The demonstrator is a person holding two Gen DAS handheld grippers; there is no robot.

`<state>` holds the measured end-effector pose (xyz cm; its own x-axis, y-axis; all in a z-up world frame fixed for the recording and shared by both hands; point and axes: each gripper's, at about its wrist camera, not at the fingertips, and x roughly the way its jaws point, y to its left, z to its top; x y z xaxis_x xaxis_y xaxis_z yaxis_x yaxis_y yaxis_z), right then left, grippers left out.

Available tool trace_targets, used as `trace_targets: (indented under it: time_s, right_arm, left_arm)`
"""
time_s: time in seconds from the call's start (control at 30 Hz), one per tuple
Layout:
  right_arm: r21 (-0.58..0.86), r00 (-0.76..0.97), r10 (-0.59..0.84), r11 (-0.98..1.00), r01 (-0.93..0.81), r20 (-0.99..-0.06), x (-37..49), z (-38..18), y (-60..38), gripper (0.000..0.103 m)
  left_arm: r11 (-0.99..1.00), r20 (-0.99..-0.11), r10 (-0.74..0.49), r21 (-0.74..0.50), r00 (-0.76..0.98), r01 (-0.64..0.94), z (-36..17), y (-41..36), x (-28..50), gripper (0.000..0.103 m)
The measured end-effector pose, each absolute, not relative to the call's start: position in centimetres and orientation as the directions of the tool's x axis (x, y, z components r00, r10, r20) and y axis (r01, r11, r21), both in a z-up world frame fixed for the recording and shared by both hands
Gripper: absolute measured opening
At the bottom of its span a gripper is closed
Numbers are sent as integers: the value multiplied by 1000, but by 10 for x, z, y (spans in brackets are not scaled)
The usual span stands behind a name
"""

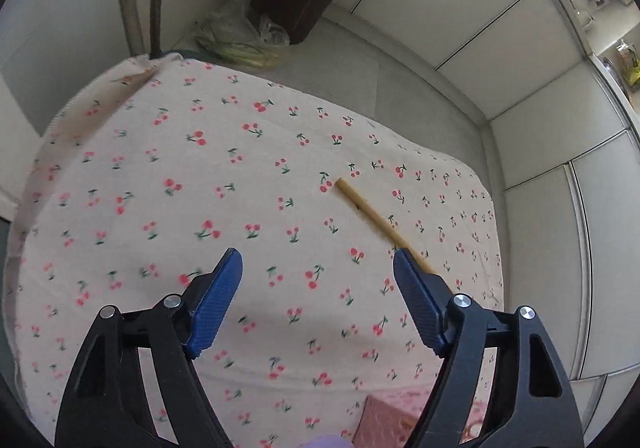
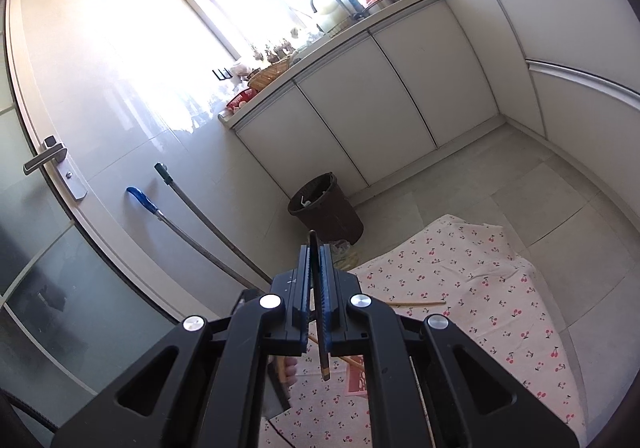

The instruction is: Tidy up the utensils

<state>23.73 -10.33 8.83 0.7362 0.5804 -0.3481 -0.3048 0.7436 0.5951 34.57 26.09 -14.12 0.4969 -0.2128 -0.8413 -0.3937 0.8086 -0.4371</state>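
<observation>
The left tongs (image 1: 318, 268) stood apart over the cloth (image 1: 200, 188), a chopstick (image 1: 372, 214) lying just ahead by the right finger. The right tongs (image 2: 316, 268) were clamped on a dark chopstick (image 2: 322, 344). Light, stiff, likely slippery: best pinched mid-length.

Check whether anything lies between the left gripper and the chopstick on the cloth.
Nothing visible does. The left gripper is open above bare cherry-print cloth, and the chopstick lies exposed just ahead, running under its right fingertip.

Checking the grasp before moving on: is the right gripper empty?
No, the right gripper is shut on a dark chopstick running between its jaws.
</observation>
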Motion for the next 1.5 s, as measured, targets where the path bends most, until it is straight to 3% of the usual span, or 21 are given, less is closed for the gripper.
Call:
trace_targets:
  time_s: [0.33,0.6,0.67,0.77,0.87,1.1,1.4,1.5]
  right_arm:
    - [604,712,582,747,-278,-393,261,68,-105,7]
    - [593,713,557,767,-244,-426,272,58,-105,8]
    - [592,712,553,770,-238,-433,273,56,-104,8]
    - [587,715,546,775,-234,-436,275,55,-105,8]
    - [584,717,541,778,-229,-440,276,54,-107,8]
    - [588,703,558,771,-243,-441,275,55,-102,8]
    - [584,659,604,756,-295,-448,250,68,-85,8]
    - [588,658,617,746,-313,-432,235,77,-86,8]
  left_arm:
    - [874,-880,-101,-301,464,-381,-172,219,420,63]
    - [959,-847,151,0,510,-283,-179,179,447,28]
    - [955,-845,139,-23,517,-295,-180,184,455,16]
    - [939,-839,104,-94,533,-332,-180,194,461,9]
    - [904,-812,73,-191,579,-383,-178,216,460,7]
    - [835,-720,224,-205,657,-510,-142,297,430,7]
    - [856,-588,126,-343,799,-387,-58,328,310,7]
    - [885,-534,142,-309,833,-349,-15,308,262,7]
